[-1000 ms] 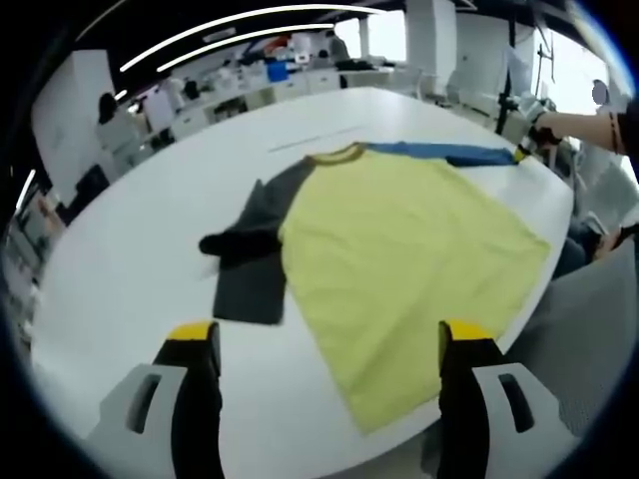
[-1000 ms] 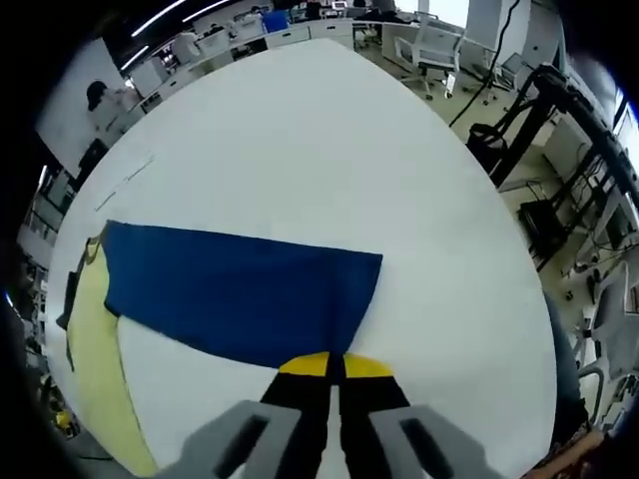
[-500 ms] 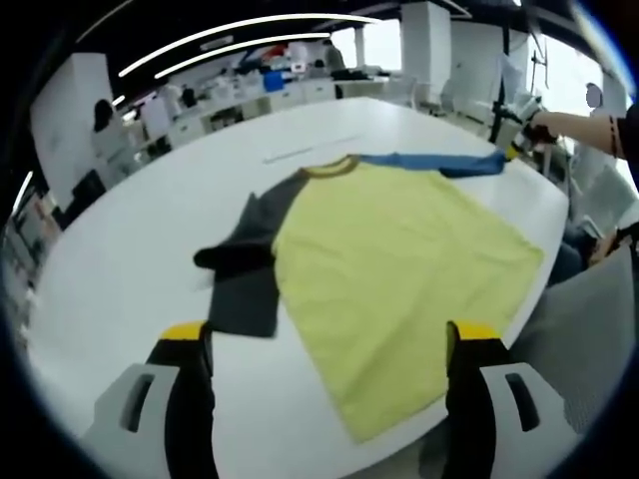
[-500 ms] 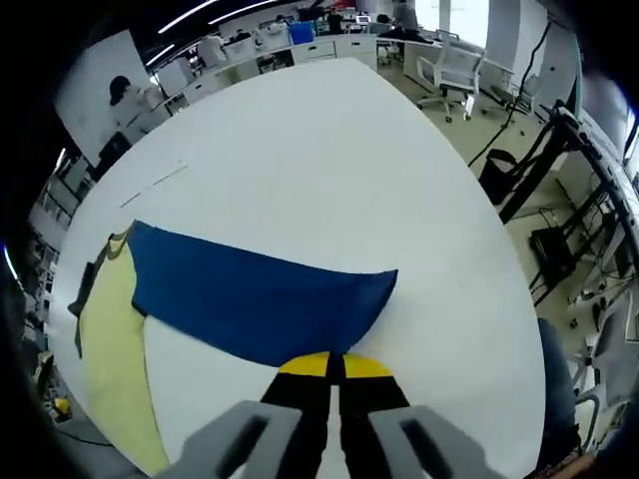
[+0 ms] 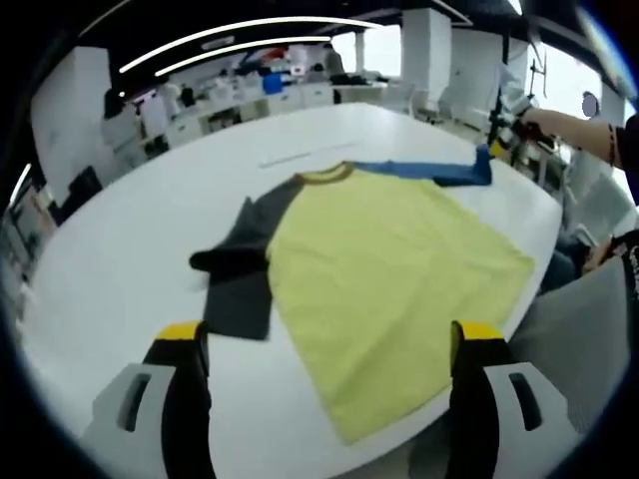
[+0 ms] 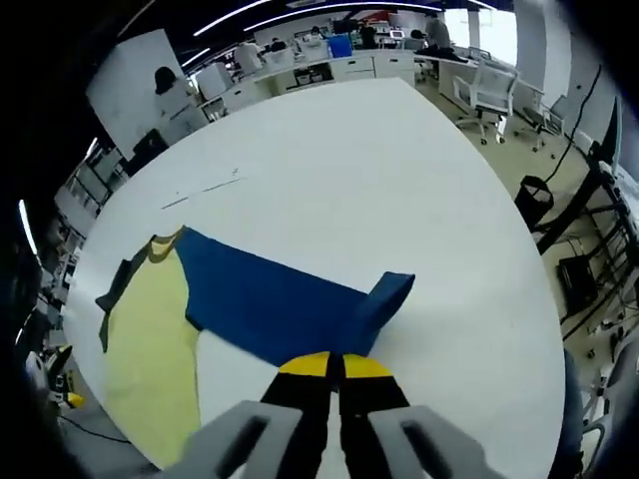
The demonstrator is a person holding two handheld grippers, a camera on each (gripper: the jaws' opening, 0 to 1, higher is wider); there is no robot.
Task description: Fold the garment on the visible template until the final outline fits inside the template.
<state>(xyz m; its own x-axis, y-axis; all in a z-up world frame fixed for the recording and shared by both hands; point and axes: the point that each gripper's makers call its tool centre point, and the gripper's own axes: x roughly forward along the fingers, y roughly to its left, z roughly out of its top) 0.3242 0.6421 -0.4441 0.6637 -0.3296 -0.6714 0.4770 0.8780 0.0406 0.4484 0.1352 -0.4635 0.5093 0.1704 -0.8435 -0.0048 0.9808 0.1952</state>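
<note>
My right gripper (image 6: 334, 366), jaws pinched on the blue sleeve (image 6: 280, 304) cuff, starts the first fold; my left gripper (image 5: 324, 344) hovers wide open. Next, carry the sleeve over the shirt's yellow body (image 5: 384, 264) on the white table (image 5: 120, 269).

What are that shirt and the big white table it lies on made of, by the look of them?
The shirt looks like soft knit cloth, probably cotton or a blend: matte, and its blue sleeve bends up limply where the right gripper pinches it. The table seems a hard, smooth laminate or painted board; it has a faint sheen.
</note>
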